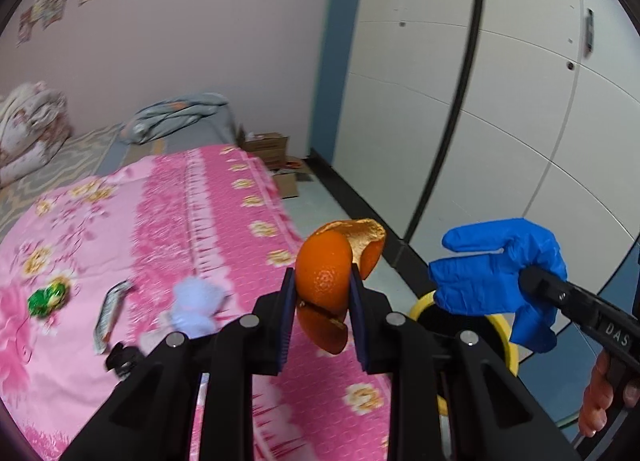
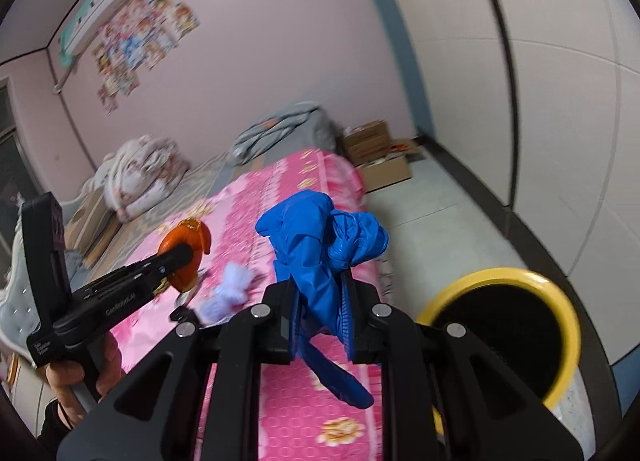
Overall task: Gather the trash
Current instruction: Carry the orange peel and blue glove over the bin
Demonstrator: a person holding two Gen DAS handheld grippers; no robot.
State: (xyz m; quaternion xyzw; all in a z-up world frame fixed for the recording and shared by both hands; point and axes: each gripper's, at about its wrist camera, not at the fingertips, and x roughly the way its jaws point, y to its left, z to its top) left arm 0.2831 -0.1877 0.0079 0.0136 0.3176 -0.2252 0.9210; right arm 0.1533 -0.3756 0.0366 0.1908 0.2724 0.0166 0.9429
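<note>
My left gripper (image 1: 322, 289) is shut on an orange peel (image 1: 326, 273), held above the edge of a pink flowered bed (image 1: 160, 221). My right gripper (image 2: 320, 301) is shut on a crumpled blue glove (image 2: 320, 245) that dangles below its fingers. From the left wrist view the blue glove (image 1: 496, 269) hangs over a yellow-rimmed bin (image 1: 508, 331) with a black inside. The bin (image 2: 560, 309) stands on the floor right of the bed. A crumpled white tissue (image 1: 196, 307), a silver wrapper (image 1: 110, 313) and a green wrapper (image 1: 46, 297) lie on the bed.
Folded quilts (image 1: 28, 129) and a grey blanket (image 1: 176, 113) lie at the far end of the bed. Cardboard boxes (image 2: 376, 157) sit on the floor beyond it. White wardrobe doors (image 1: 500, 81) line the right side. A small black object (image 1: 122, 357) lies near the wrapper.
</note>
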